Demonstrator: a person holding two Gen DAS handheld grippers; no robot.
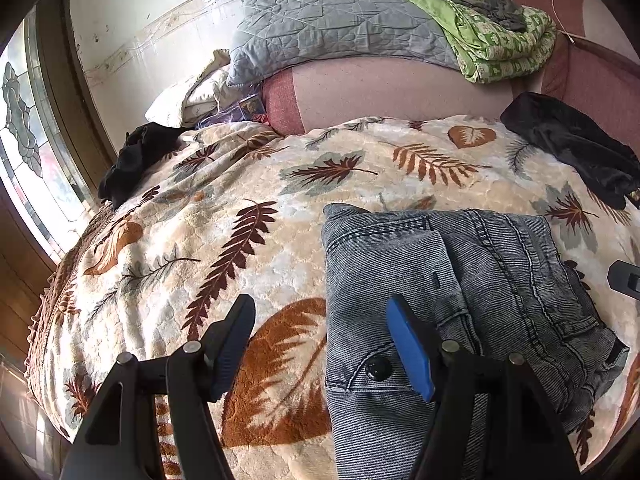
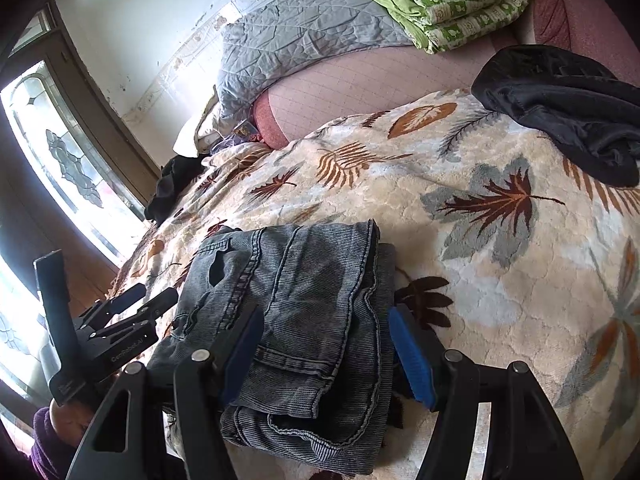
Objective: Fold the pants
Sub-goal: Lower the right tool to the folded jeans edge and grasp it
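Observation:
Grey washed denim pants [image 1: 460,300] lie folded into a compact stack on the leaf-patterned blanket [image 1: 240,240]. My left gripper [image 1: 320,344] is open and empty, hovering over the stack's left edge, its right finger above the denim near a black button [image 1: 378,368]. In the right wrist view the pants [image 2: 304,320] lie between the fingers of my right gripper [image 2: 326,352], which is open and low over the stack's near end. The left gripper [image 2: 132,312] shows at the left of that view, beside the pants.
A black garment [image 1: 576,148] lies on the blanket at the far right, another dark garment [image 1: 136,160] at the far left by the window. A grey quilt [image 1: 340,28] and green patterned bedding [image 1: 500,36] are piled at the back against the wall.

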